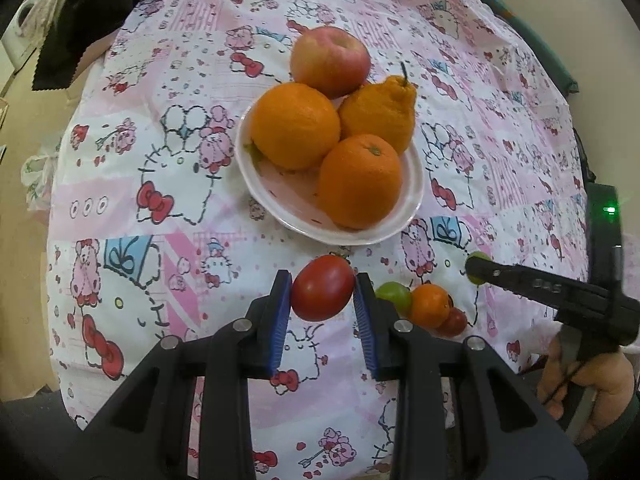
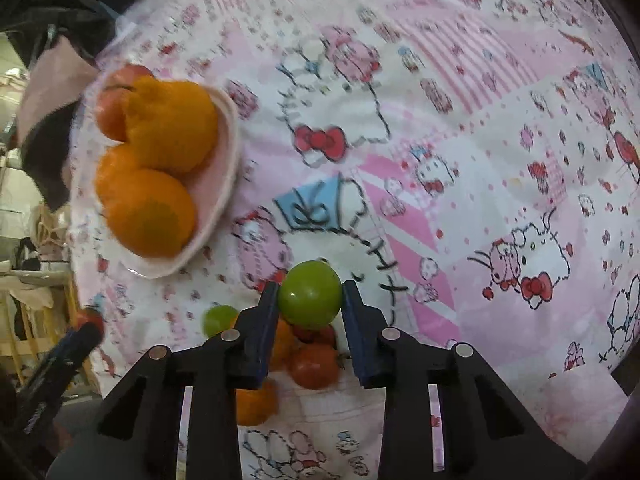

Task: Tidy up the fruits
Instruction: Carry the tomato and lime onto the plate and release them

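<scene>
Stuff around the edges, nothing fancy

Whole surface is covered w/ a pink and white cartoon-cat print tablecloth (image 1: 160,184), red bows and little bears all over it, a bit wrinkled. Far left corner has a black fabric piece with zigzag-cut edges (image 1: 80,28) draped over the cloth's edge, partly on top of a dusty-pink fabric piece (image 2: 52,80). Thin white plastic bag w/ a faint print (image 1: 38,182) hangs off the left side, and beige flooring (image 1: 24,280) shows below. Right wrist view is blurry, light wooden frame thing (image 2: 16,344) at far left, can't tell what it is tbh.
</scene>
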